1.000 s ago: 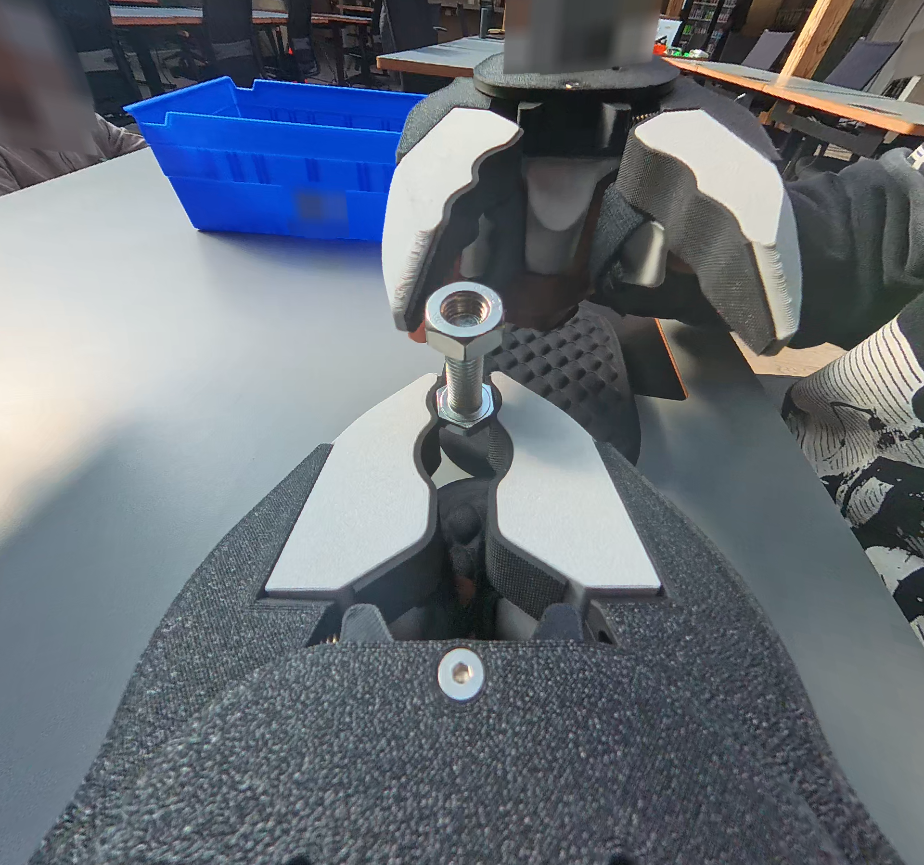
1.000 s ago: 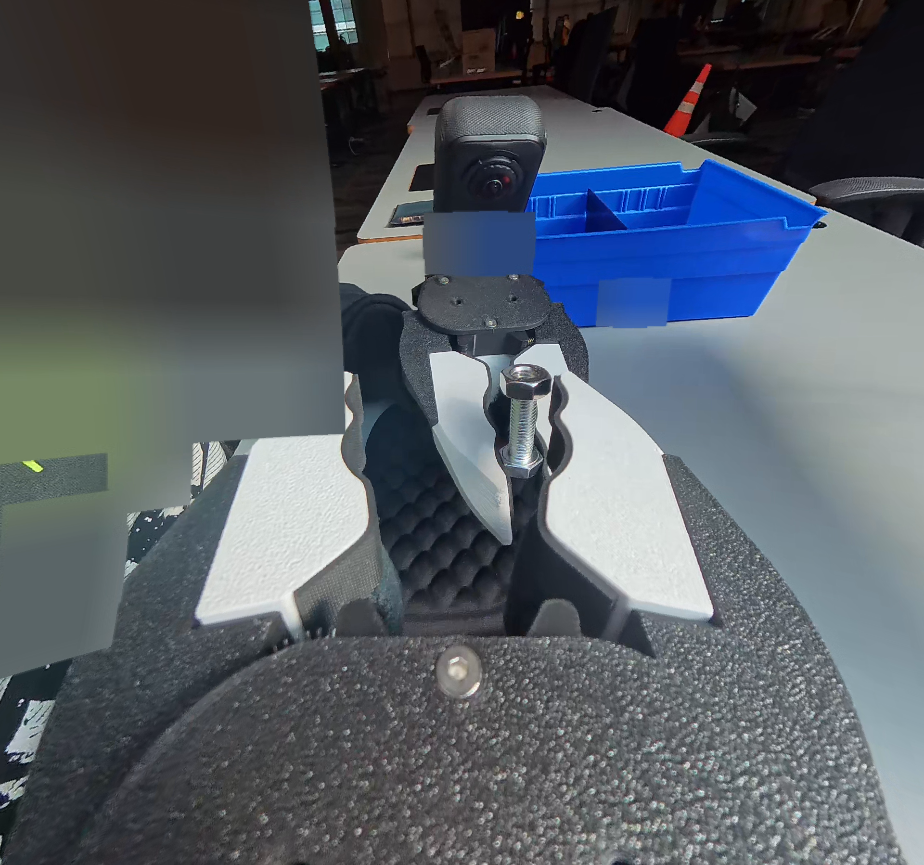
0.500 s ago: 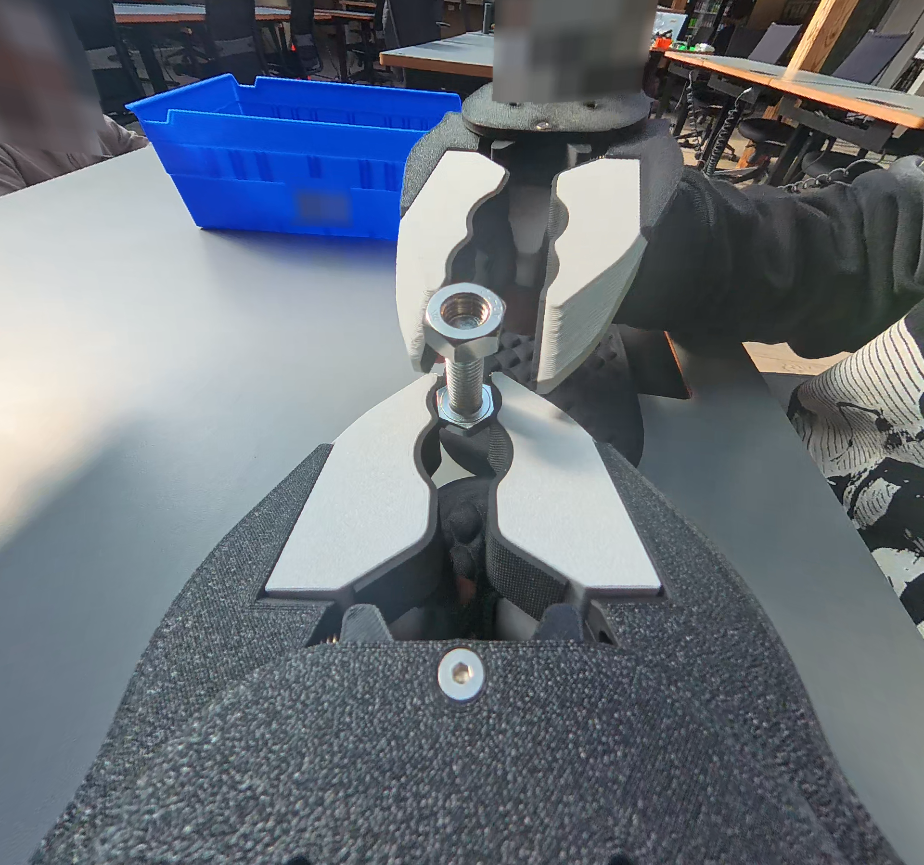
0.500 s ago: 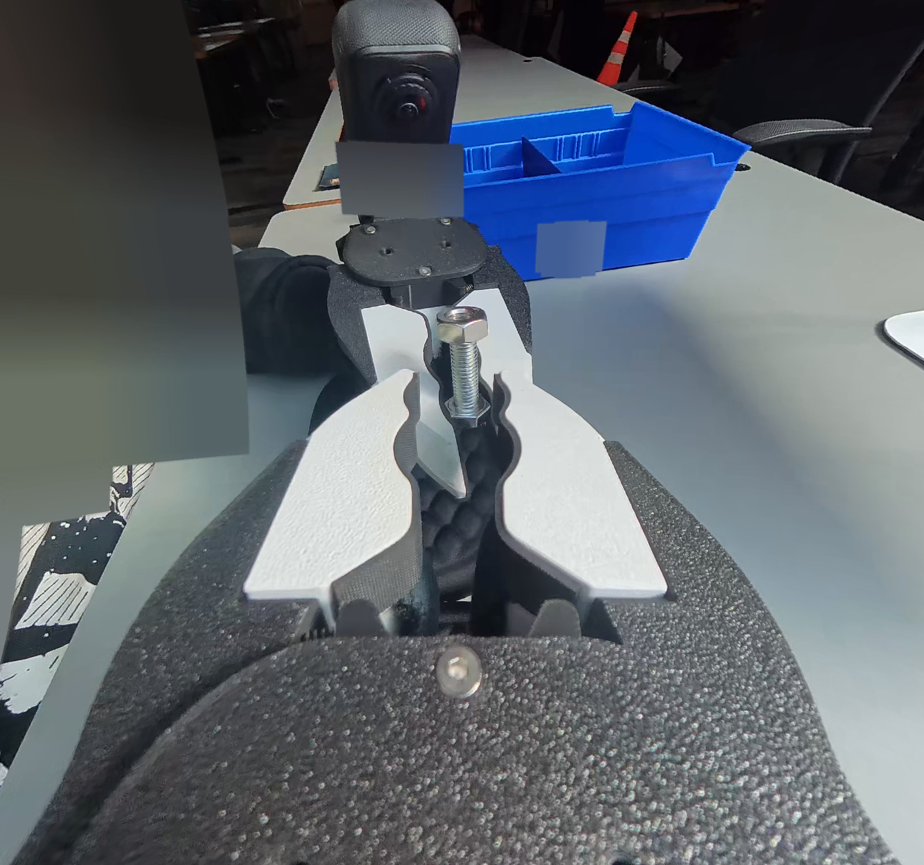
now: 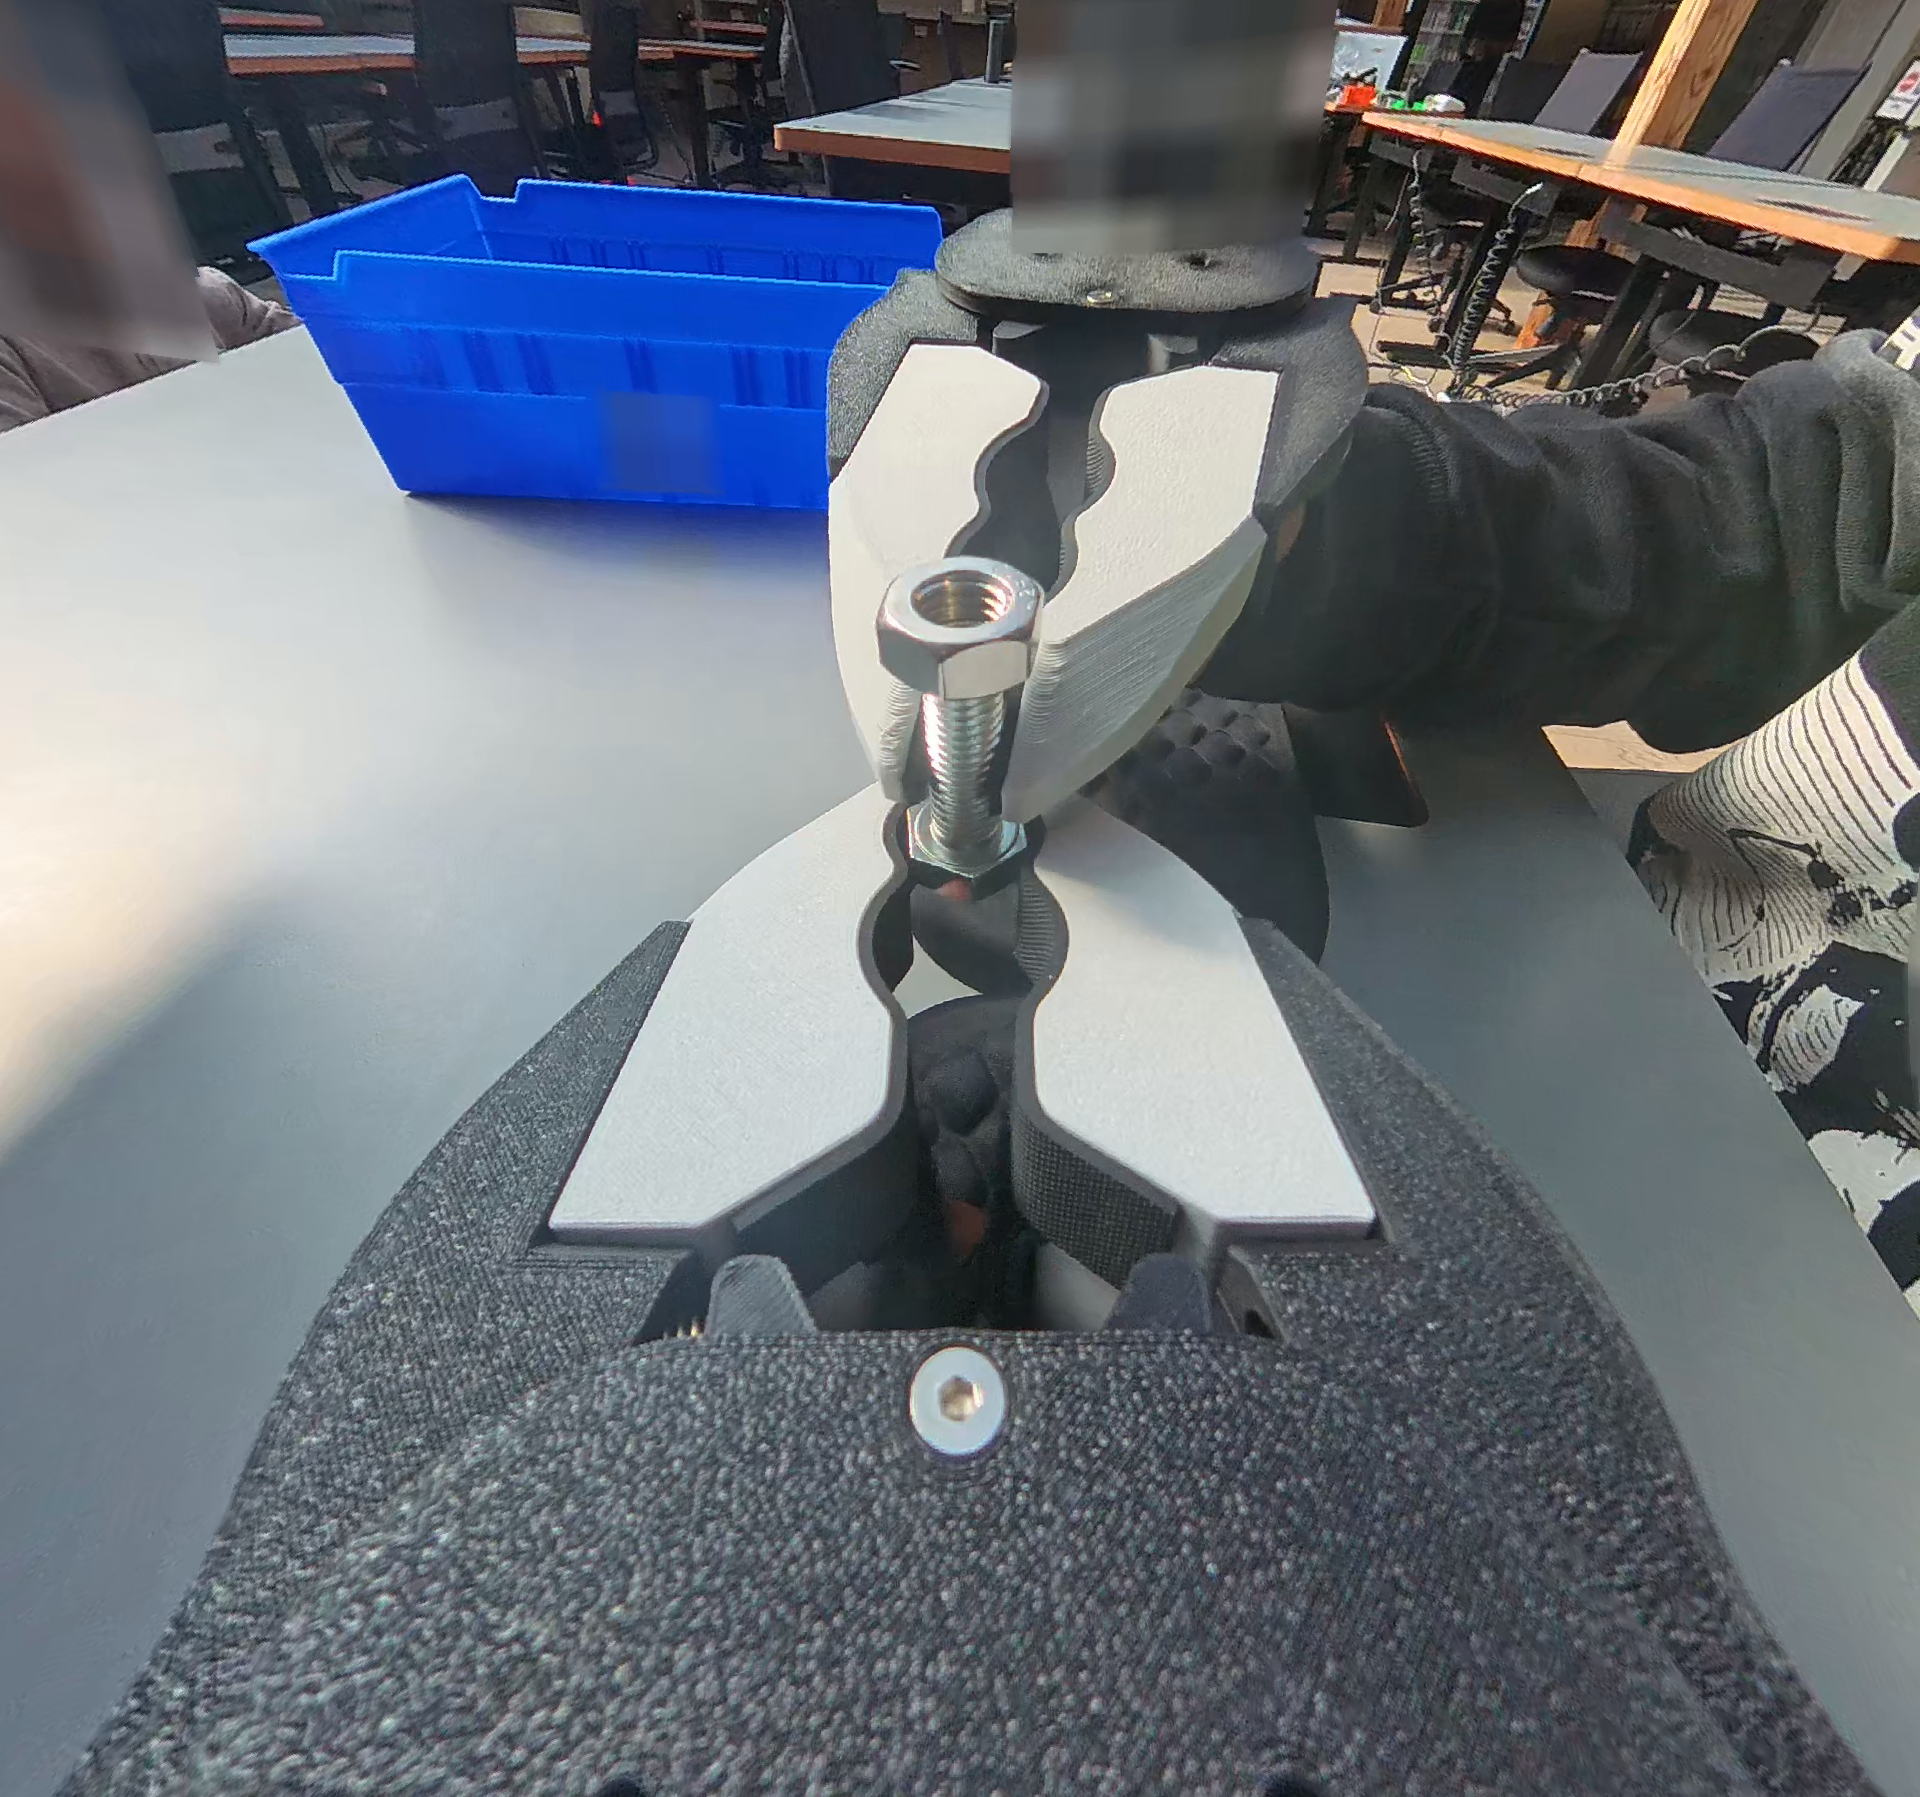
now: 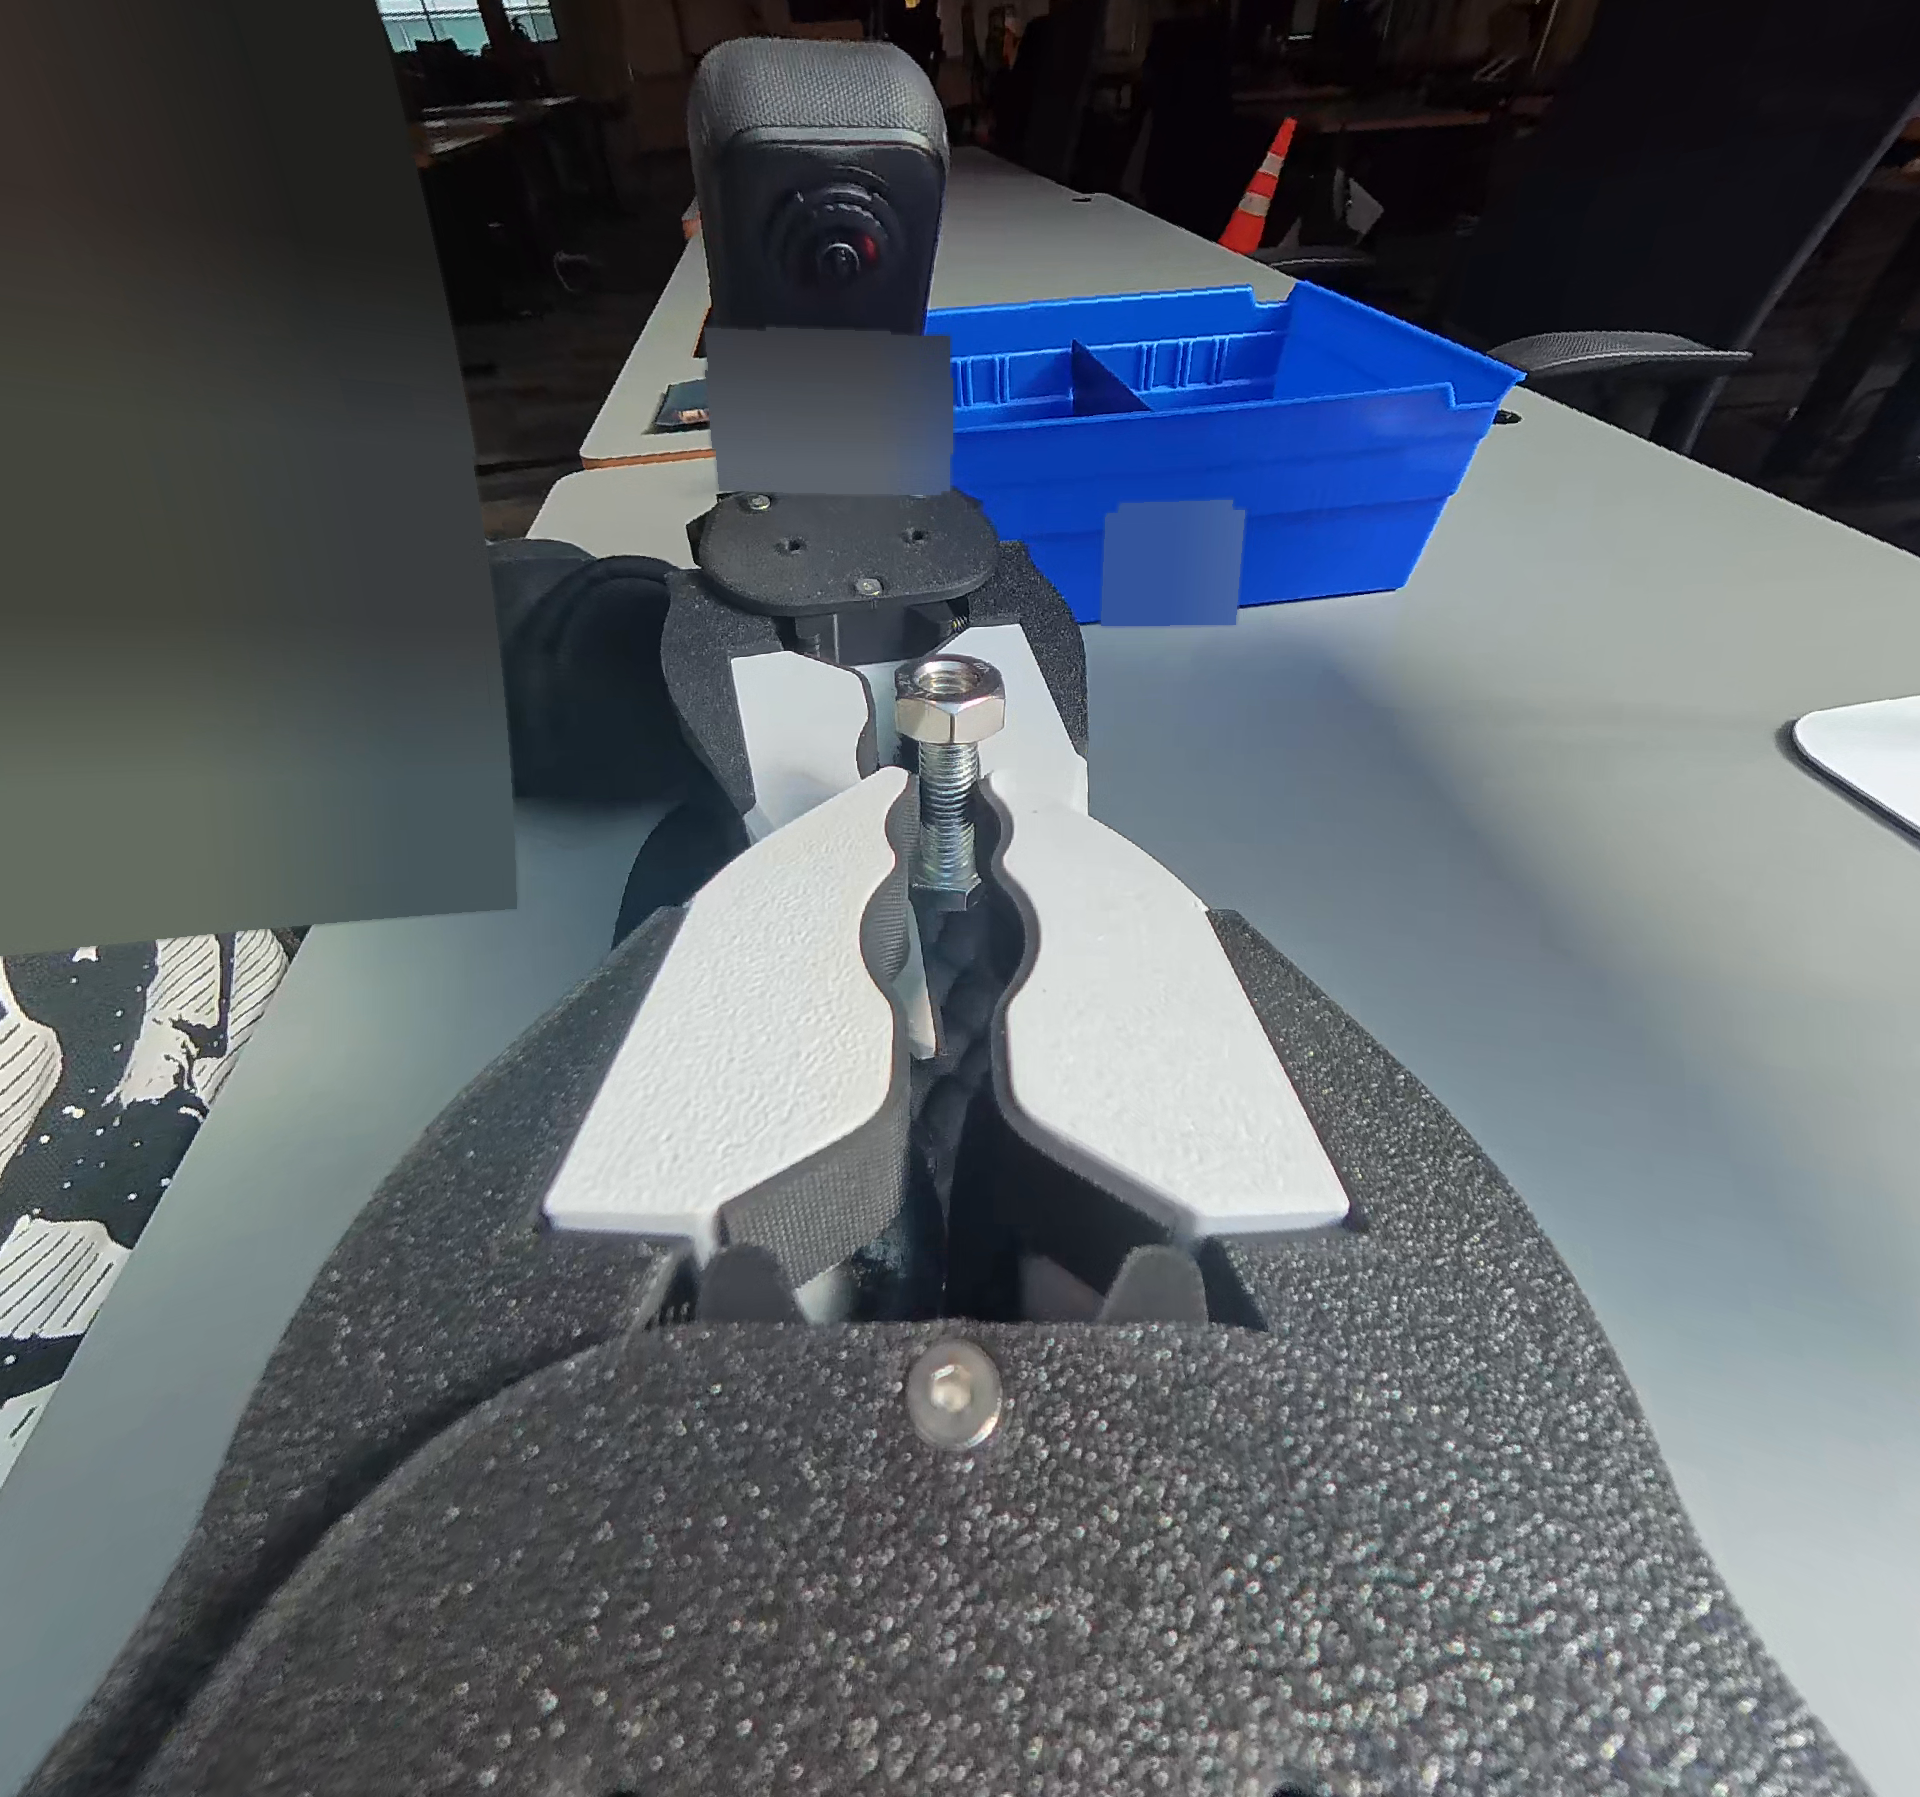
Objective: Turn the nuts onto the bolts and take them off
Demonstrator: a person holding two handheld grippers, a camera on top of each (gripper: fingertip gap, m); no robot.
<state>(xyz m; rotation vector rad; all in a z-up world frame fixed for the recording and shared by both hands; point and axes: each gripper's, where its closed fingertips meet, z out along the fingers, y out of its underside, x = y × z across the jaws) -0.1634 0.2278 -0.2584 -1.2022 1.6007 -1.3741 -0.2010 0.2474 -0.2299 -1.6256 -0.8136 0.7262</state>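
Warm daylight is cast from the left across the grey counter in the left wrist view, where a bright patch fades into shadow. The hall behind is rendered dim. Straight lines are bent near the edges by the wide lens. Glints are caught on the steel nut.

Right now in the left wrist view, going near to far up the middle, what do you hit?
Left gripper shut on the bolt head → threaded shank → nut at the top, right gripper fingers closing around the shank → blue bin farther back on the table.
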